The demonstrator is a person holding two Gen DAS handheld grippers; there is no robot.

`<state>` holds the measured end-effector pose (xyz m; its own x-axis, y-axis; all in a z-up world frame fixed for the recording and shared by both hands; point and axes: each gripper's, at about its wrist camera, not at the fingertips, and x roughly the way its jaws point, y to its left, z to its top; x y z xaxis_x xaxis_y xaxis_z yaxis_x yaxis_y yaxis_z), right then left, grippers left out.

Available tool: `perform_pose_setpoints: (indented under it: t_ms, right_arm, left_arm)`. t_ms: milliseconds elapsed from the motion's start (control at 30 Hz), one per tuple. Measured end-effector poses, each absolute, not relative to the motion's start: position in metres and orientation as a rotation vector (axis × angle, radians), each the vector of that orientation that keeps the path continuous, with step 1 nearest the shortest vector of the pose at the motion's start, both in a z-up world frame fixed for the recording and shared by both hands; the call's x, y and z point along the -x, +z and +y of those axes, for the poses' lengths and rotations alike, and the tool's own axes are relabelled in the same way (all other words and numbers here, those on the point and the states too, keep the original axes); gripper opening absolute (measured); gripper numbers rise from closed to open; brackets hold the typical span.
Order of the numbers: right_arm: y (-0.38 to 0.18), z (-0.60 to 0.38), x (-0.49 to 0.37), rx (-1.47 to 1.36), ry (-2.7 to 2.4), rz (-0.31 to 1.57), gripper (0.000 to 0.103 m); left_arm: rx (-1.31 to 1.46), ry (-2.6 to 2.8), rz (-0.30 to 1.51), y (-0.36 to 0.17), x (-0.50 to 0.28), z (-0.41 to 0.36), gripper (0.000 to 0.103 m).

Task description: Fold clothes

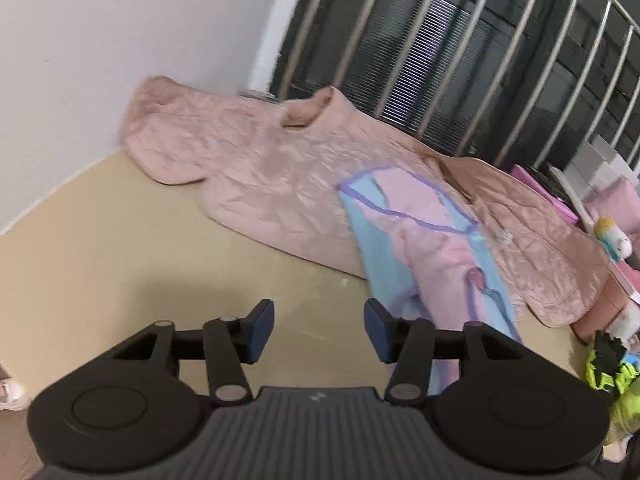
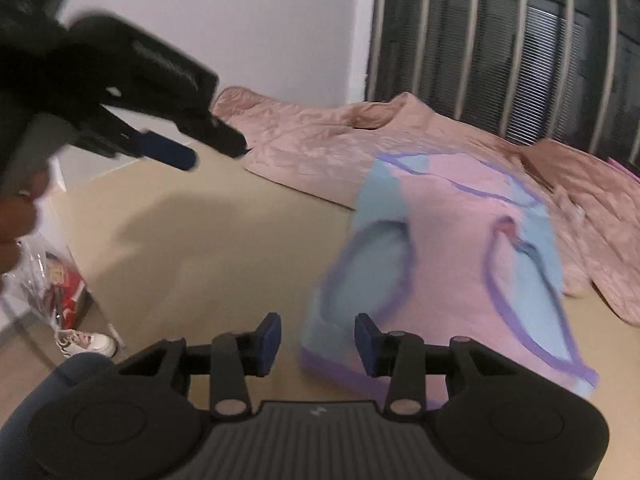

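Observation:
A small pink and light-blue garment with purple trim (image 2: 448,264) lies on the tan surface (image 2: 208,248), partly over a pink quilted blanket (image 2: 320,144). It also shows in the left wrist view (image 1: 432,240). My left gripper (image 1: 319,332) is open and empty above the tan surface, just left of the garment's near edge. It shows from outside in the right wrist view (image 2: 212,148), raised at the upper left. My right gripper (image 2: 318,344) is open and empty, its right finger over the garment's near left corner.
The pink quilted blanket (image 1: 260,168) fills the far side against a white wall (image 1: 120,40) and a barred window (image 1: 480,48). Toys and pink boxes (image 1: 612,236) crowd the right. A plastic bag (image 2: 48,280) and a shoe (image 2: 88,342) lie beside the surface's left edge.

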<state>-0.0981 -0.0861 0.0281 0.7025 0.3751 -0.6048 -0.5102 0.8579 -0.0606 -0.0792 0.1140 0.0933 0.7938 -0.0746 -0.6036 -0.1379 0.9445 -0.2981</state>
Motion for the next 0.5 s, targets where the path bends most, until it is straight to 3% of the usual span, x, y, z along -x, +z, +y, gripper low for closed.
perform_pose_setpoints:
  t_ms: [33, 100, 133, 200, 367, 500]
  right_arm:
    - [0.026, -0.079, 0.091, 0.235, 0.483, 0.624, 0.038]
    - [0.02, -0.078, 0.083, 0.228, 0.443, 0.638, 0.016]
    - [0.018, -0.079, 0.079, 0.219, 0.422, 0.643, 0.015]
    - [0.016, -0.086, 0.078, 0.185, 0.42, 0.663, 0.002]
    - [0.023, -0.128, 0.121, 0.195, 0.543, 0.727, 0.002]
    - [0.029, -0.187, 0.182, 0.259, 0.578, 0.773, 0.002]
  left_arm:
    - [0.34, 0.047, 0.661, 0.093, 0.081, 0.118, 0.052]
    - [0.34, 0.068, 0.671, 0.091, 0.084, 0.123, 0.052]
    - [0.339, 0.075, 0.676, 0.09, 0.083, 0.124, 0.052]
    - [0.336, 0.087, 0.685, 0.089, 0.082, 0.126, 0.052]
    - [0.305, 0.059, 0.687, 0.087, 0.069, 0.113, 0.053]
    - [0.226, 0.014, 0.692, 0.083, 0.046, 0.091, 0.06]
